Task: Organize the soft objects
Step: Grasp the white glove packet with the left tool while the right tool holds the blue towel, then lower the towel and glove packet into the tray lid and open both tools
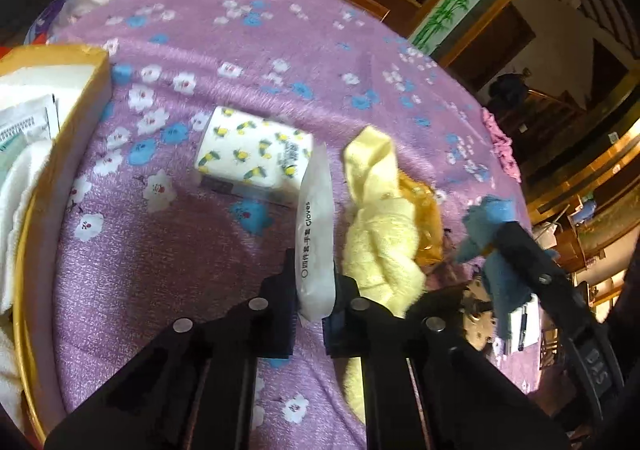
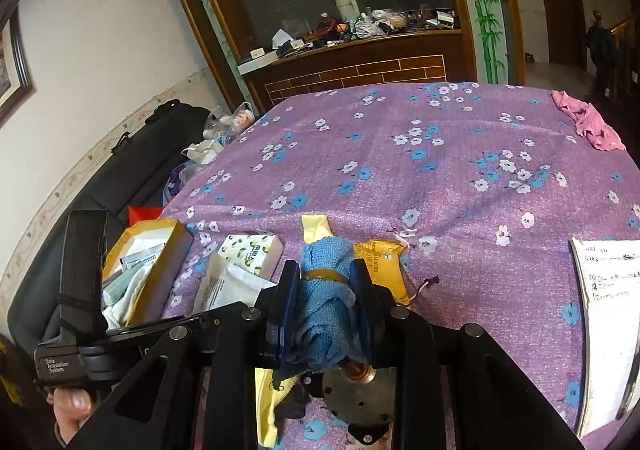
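Observation:
My left gripper (image 1: 316,276) is shut on the lower end of a flat white packet marked "Gloves" (image 1: 316,209), which stands up from the purple flowered cloth (image 1: 240,49). Behind it lies a white tissue pack with a lemon print (image 1: 256,153). To its right is a crumpled pale yellow towel (image 1: 380,242). My right gripper (image 2: 325,278) is shut on a rolled blue towel (image 2: 324,298) bound with a brown band, held above the yellow towel (image 2: 266,402). The blue towel (image 1: 492,217) also shows at the right of the left wrist view.
An open yellow box (image 1: 80,121) at the left holds white cloths and packets. An orange-yellow packet (image 2: 380,254) lies behind the towels. A notebook (image 2: 604,298) sits at the right edge and a pink cloth (image 2: 588,121) at the far corner. A metal disc (image 2: 352,390) lies below the right gripper.

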The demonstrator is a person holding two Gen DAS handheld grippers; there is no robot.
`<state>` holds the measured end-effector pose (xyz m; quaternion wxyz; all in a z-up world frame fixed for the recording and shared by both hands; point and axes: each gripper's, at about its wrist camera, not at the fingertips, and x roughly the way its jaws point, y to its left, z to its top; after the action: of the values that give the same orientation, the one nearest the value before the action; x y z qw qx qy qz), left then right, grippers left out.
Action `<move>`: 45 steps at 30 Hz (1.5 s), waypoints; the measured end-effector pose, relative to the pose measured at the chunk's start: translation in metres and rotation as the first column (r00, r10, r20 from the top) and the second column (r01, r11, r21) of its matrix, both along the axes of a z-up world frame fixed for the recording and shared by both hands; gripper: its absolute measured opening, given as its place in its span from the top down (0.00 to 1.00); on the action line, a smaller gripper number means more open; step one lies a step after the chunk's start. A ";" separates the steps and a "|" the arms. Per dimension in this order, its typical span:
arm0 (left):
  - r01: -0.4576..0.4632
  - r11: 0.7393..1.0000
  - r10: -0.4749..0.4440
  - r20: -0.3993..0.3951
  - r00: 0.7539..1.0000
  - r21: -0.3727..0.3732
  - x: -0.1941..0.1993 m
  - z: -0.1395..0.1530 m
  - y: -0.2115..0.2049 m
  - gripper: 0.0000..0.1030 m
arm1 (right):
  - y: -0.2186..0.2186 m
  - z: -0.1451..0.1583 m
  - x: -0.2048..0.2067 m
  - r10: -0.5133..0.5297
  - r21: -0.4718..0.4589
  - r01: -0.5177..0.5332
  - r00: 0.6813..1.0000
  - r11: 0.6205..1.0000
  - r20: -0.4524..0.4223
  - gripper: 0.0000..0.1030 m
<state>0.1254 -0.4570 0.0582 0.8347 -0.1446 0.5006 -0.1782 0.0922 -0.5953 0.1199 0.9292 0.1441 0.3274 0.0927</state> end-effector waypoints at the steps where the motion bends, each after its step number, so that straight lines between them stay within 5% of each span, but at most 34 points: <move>1: 0.004 1.000 -0.003 0.018 1.000 -0.006 -0.004 0.004 0.001 0.94 | 0.000 0.000 0.000 0.004 0.005 -0.004 1.000 1.000 0.001 0.75; 10: 0.010 0.995 0.003 0.121 0.993 -0.103 -0.067 0.053 0.061 0.94 | 0.017 0.004 -0.010 0.129 0.060 -0.133 0.990 0.989 0.062 0.76; 17: -0.151 0.977 0.175 0.163 0.971 -0.148 -0.106 0.072 0.169 0.94 | 0.058 -0.008 -0.021 0.291 0.071 -0.296 0.954 0.952 0.076 0.76; 23: -0.261 0.950 0.285 0.135 0.949 -0.172 -0.110 0.058 0.237 0.94 | 0.101 -0.002 -0.022 0.379 0.141 -0.383 0.924 0.913 0.054 0.75; 30: -0.294 0.929 0.315 0.065 0.947 -0.224 -0.112 0.029 0.271 0.94 | 0.195 0.018 -0.002 0.466 0.098 -0.469 0.883 0.878 0.050 0.75; 37: -0.296 0.910 0.311 0.006 0.950 -0.289 -0.104 0.004 0.286 0.93 | 0.264 0.012 0.019 0.479 0.034 -0.478 0.878 0.878 0.000 0.75; 40: -0.322 0.923 0.336 0.034 0.941 -0.212 -0.105 0.005 0.284 0.77 | 0.279 0.010 0.018 0.474 0.003 -0.474 0.881 0.881 0.002 0.67; 42: -0.348 0.927 0.361 0.080 0.929 -0.141 -0.111 0.010 0.279 0.44 | 0.286 0.010 0.015 0.477 0.002 -0.477 0.879 0.879 0.006 0.58; 45: -0.343 0.936 0.351 0.158 0.923 -0.077 -0.119 0.019 0.270 0.39 | 0.283 0.014 0.006 0.474 0.000 -0.474 0.880 0.880 0.022 0.50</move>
<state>0.0062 -0.1866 0.0775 0.8888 -0.2351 0.3900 -0.0511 0.0980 -0.3118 0.1336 0.8815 0.0610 0.3423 0.3195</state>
